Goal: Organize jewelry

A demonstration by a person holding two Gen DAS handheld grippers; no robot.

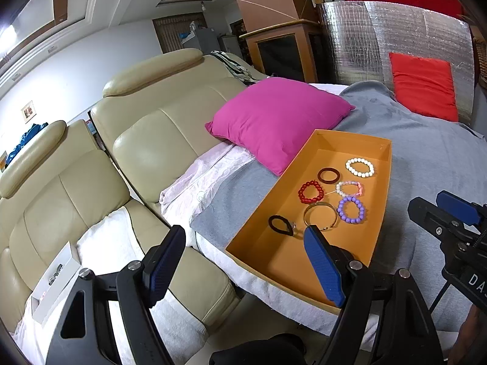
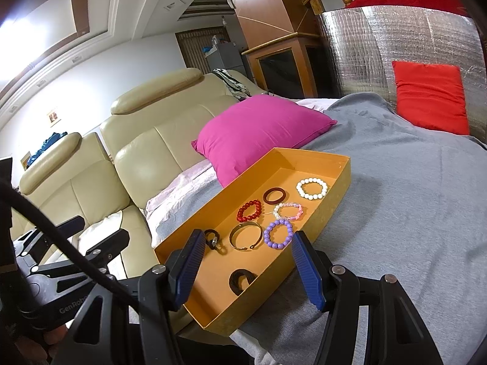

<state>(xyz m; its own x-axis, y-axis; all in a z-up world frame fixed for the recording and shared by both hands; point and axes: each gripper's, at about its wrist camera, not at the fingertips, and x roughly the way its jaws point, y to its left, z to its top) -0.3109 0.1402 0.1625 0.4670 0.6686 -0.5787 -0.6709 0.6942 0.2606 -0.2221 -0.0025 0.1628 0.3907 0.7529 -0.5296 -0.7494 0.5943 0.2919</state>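
Bracelets sit in the orange tray [image 2: 331, 188] on the bed; both tongs, left [image 1: 243, 266] and right [image 2: 248, 269], hang released and empty. I'd take the gold bangle [image 2: 246, 235] across its rim: light, stiff, slippery. Purple beads [image 2: 278, 233] are light too and likely to roll.

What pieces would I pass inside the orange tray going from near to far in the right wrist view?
Dark brown ring, black hair tie, gold bangle, purple bead bracelet, red bead bracelet, brown bangle, white bead bracelet.
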